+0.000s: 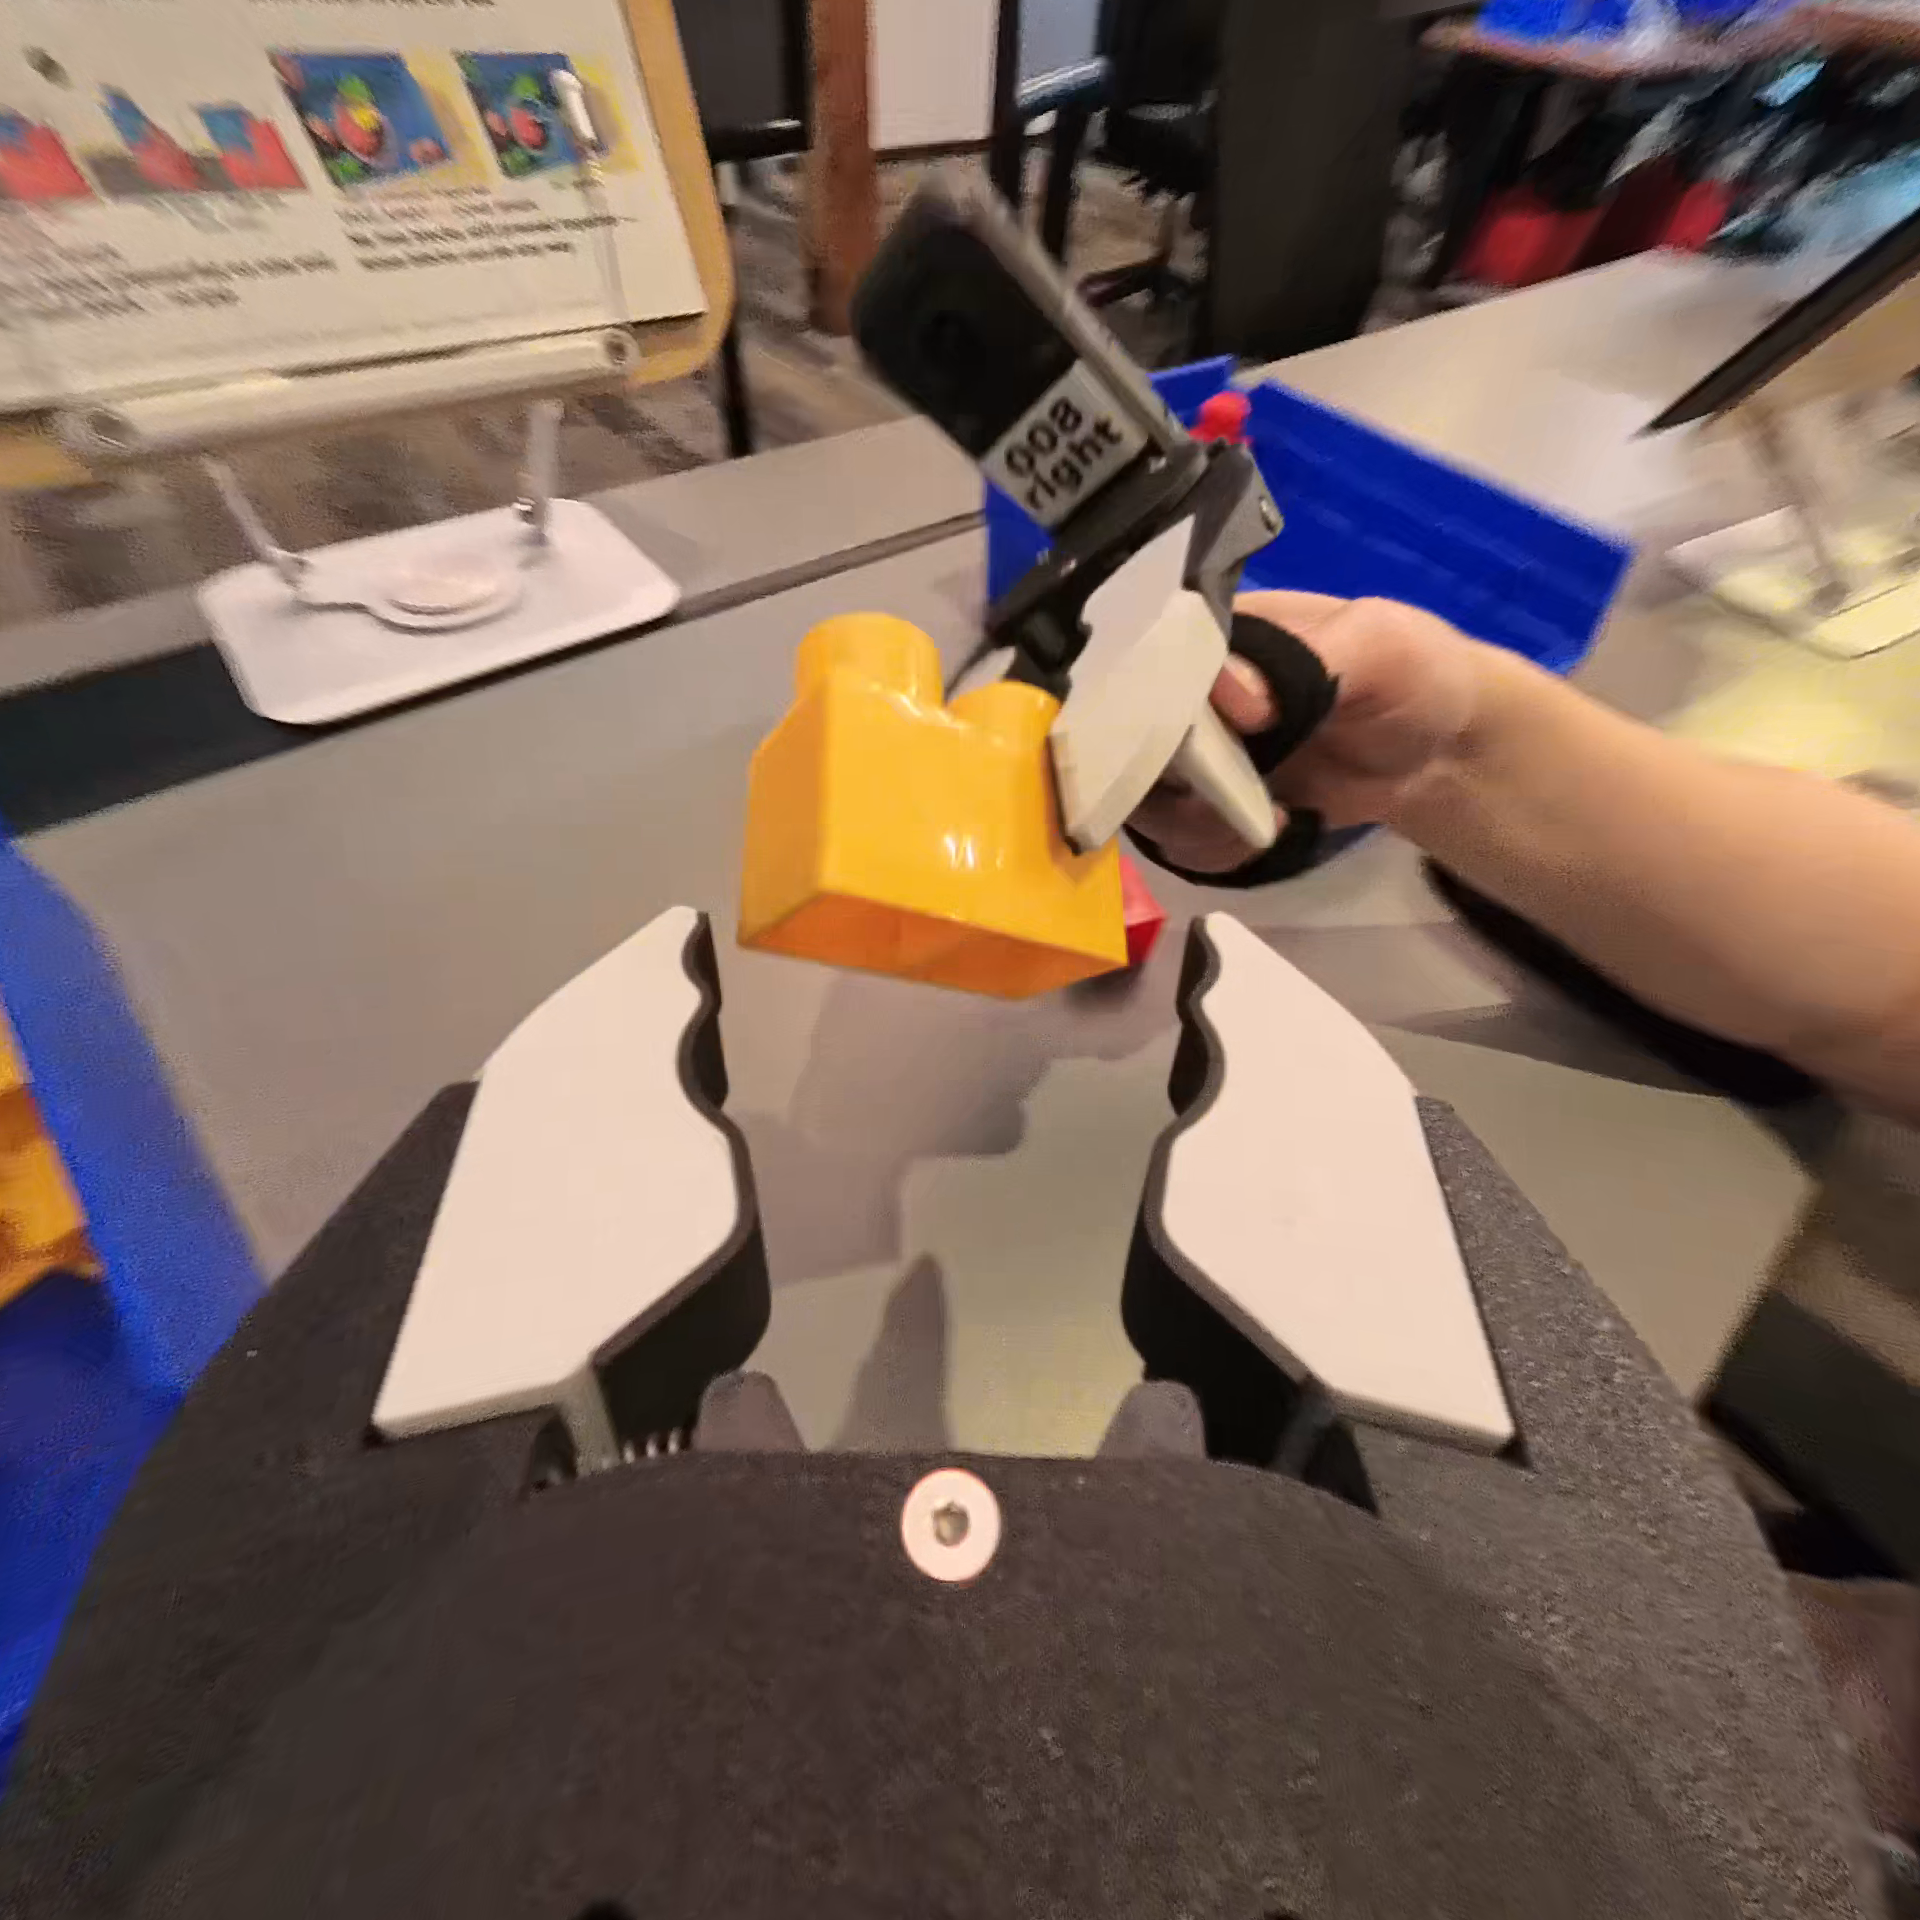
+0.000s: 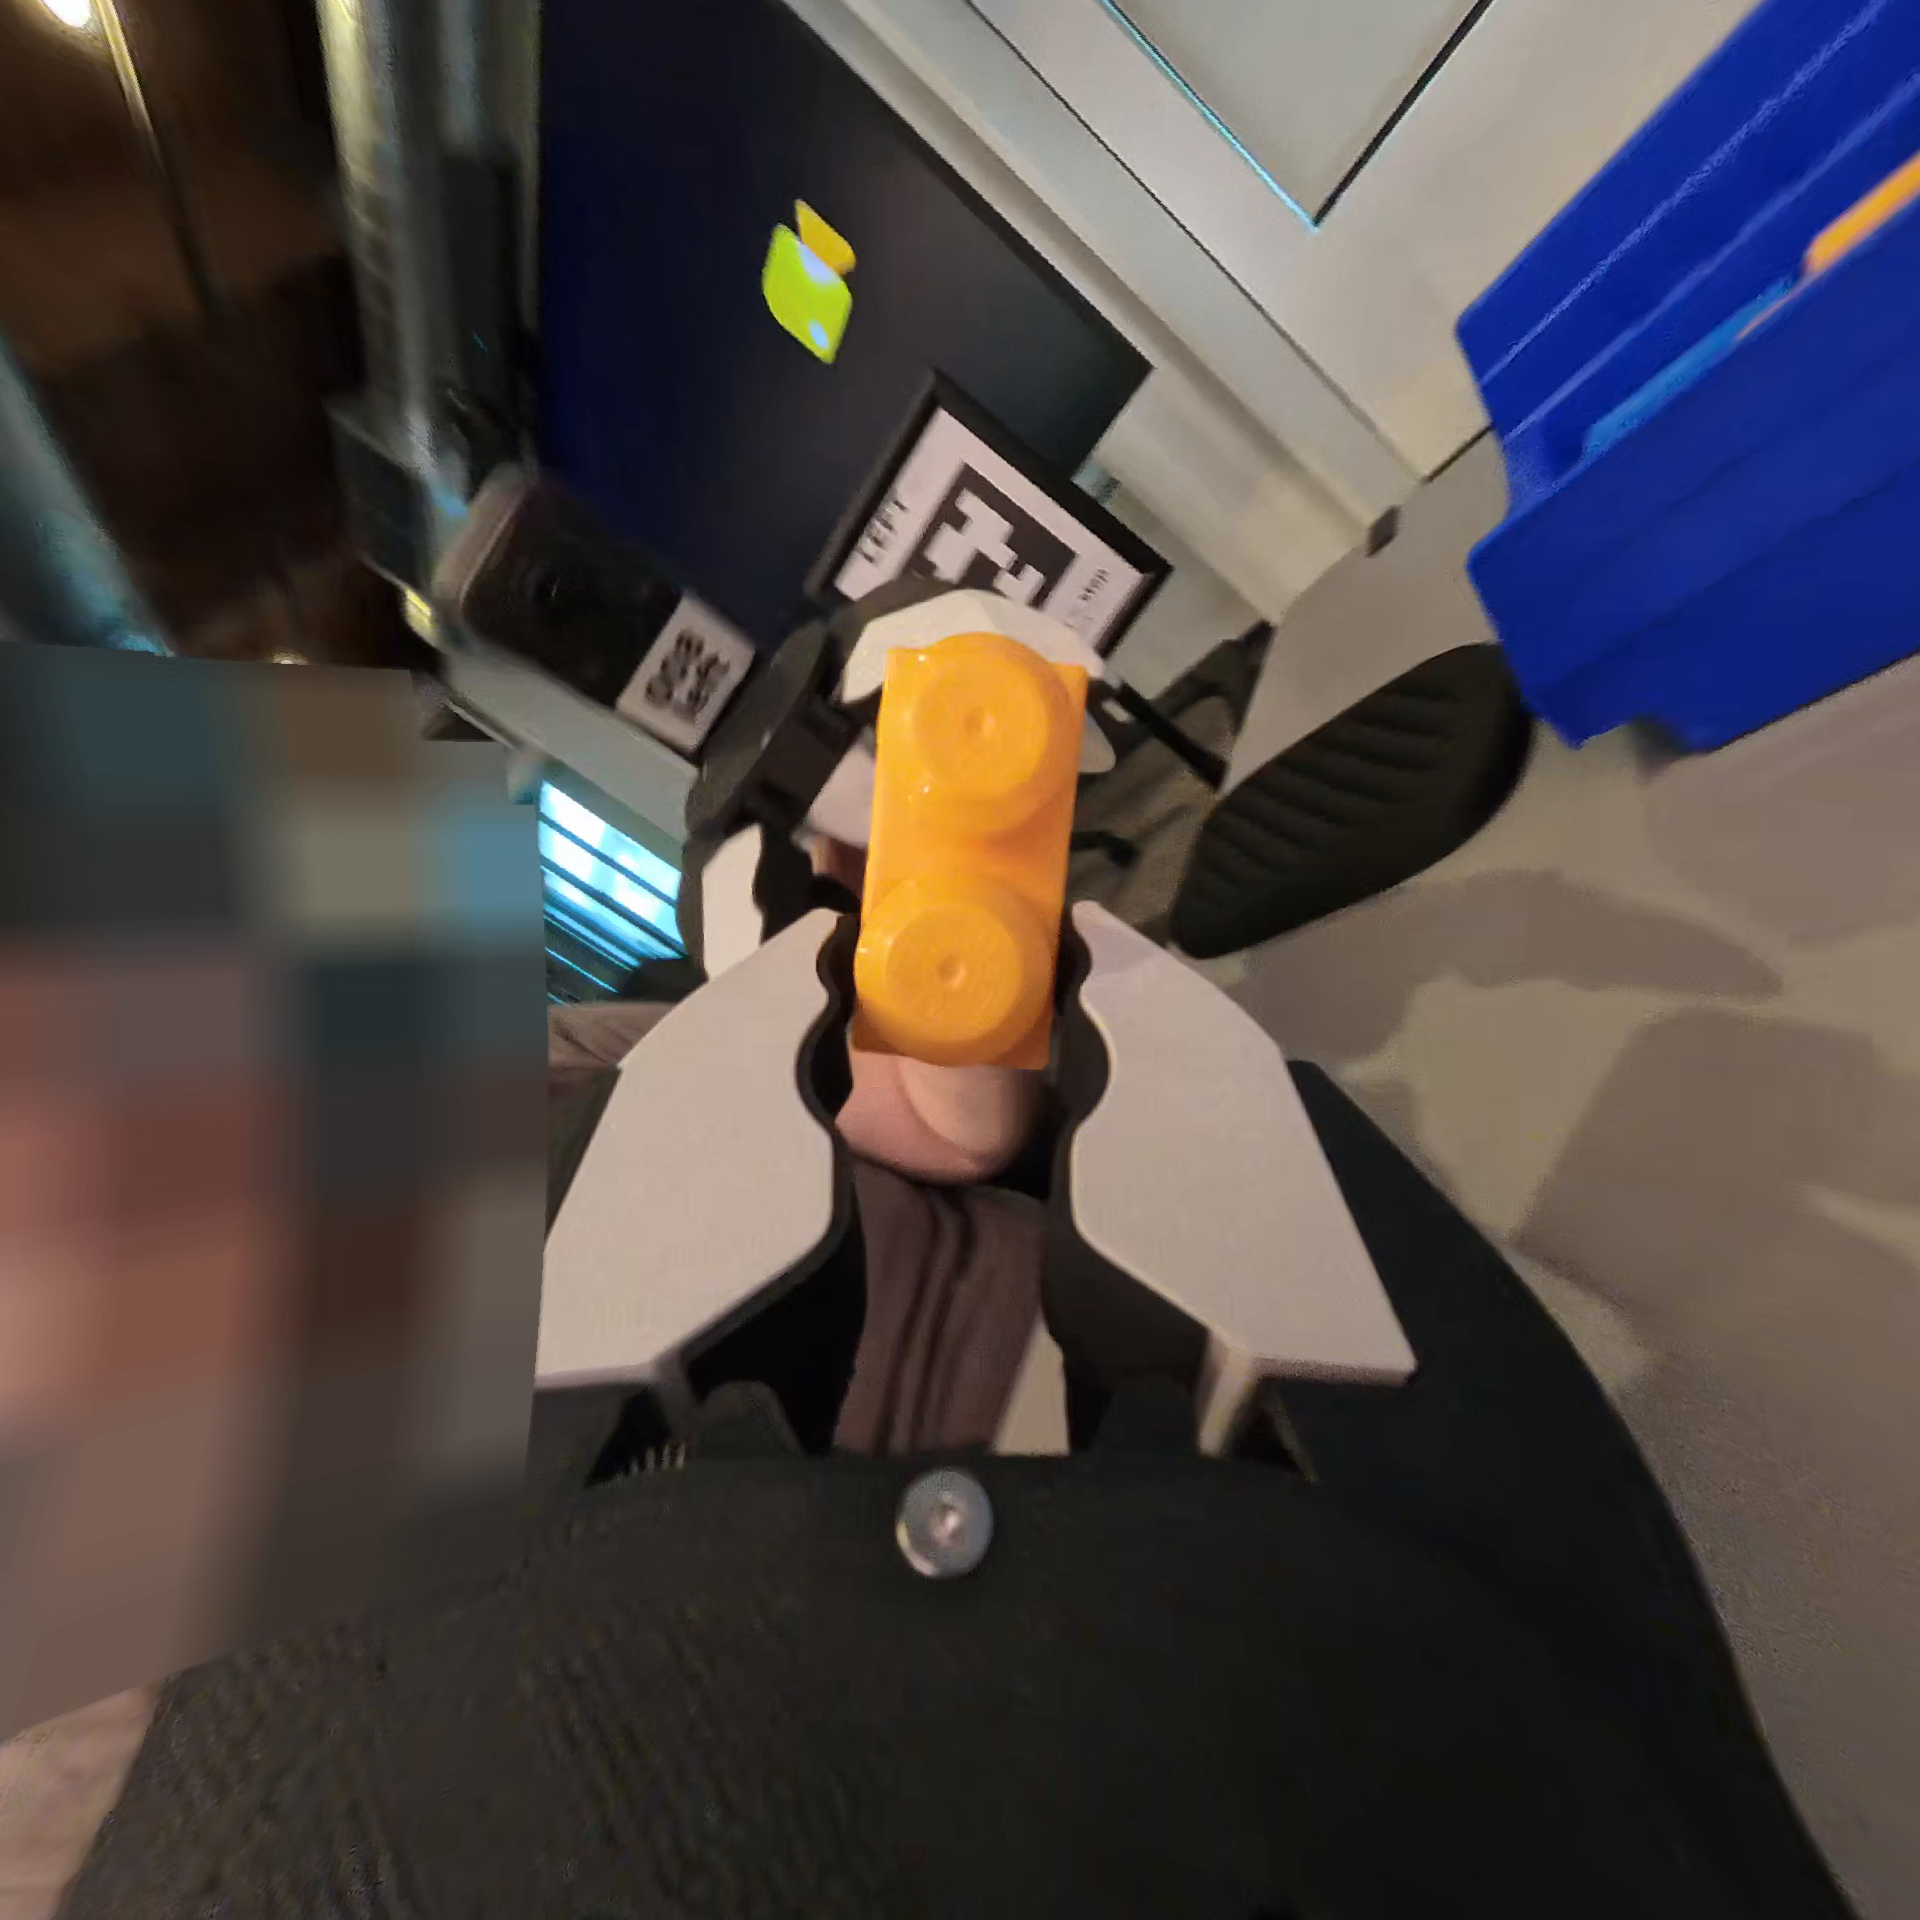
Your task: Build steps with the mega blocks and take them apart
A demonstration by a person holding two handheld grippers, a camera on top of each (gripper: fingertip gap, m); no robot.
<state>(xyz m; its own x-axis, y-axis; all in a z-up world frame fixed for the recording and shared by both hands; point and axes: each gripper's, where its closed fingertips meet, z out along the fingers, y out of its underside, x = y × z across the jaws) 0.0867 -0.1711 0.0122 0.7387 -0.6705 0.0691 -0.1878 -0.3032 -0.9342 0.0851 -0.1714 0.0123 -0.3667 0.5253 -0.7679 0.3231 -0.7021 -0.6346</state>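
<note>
The right tool (image 2: pixel 951 971) clamps the orange block (image 1: pixel 914 821) above the desk (image 1: pixel 416 935), offering it to the spread, empty left tool (image 1: pixel 951 982) just below

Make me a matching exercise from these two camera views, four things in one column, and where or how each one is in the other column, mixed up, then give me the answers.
Things:
1. orange block
2. left gripper
3. blue bin
4. red block

States:
A. open, holding nothing
B. on the grey table, behind the right gripper
C. clamped in the air, tilted
D. mostly hidden behind the orange block

Pairs: 1-C, 2-A, 3-B, 4-D
</note>
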